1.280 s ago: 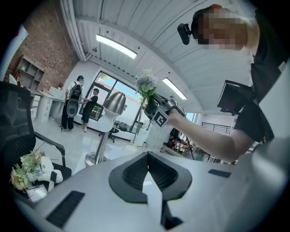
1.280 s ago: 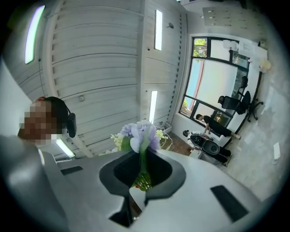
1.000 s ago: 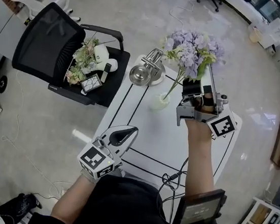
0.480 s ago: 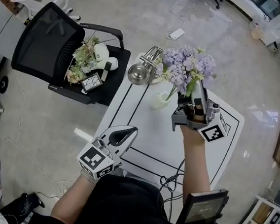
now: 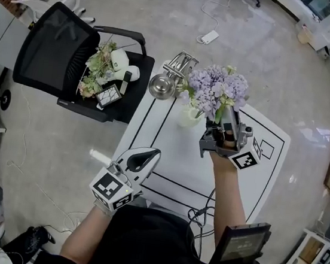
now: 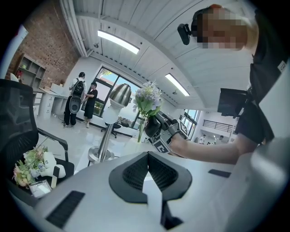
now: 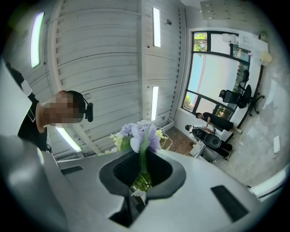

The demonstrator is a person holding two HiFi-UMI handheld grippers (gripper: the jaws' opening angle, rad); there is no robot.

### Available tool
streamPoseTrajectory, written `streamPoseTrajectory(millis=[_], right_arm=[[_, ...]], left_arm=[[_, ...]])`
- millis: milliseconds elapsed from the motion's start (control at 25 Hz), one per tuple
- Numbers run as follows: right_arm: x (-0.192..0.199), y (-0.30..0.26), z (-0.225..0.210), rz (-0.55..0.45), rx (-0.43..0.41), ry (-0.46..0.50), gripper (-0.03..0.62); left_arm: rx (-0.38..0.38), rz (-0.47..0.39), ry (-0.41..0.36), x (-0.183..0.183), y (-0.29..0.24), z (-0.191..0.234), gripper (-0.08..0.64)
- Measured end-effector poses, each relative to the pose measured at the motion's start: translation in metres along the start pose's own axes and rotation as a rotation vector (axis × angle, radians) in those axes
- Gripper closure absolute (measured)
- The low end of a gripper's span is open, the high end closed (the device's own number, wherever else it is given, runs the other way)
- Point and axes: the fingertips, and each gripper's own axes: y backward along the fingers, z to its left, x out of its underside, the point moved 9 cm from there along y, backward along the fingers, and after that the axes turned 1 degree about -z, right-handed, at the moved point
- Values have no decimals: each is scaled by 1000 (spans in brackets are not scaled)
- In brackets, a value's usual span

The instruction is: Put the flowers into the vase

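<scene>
The flowers (image 5: 215, 91) are clenched by their stems in the right gripper (image 5: 225, 119), with the blooms just above the vase (image 5: 188, 117). Whether the stem ends are already inside the vase mouth cannot be told, since the blooms cover it. The stems are best lined up over the vase mouth, lowered slowly and straight, and released only once well inside, so that the vase is not tipped; the left gripper (image 5: 143, 159), pinched shut on nothing, is held well apart from the vase.
</scene>
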Motion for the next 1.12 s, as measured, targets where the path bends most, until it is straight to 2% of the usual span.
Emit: streamPoseTrajectory(millis=[400,1120], right_arm=[[11,18,-11,20,35,3,558],[34,37,-4,145,67,69,557]], left_arm=[[7,14,5,2,-5,2,555],[18,19,14,5,-9,-2,555]])
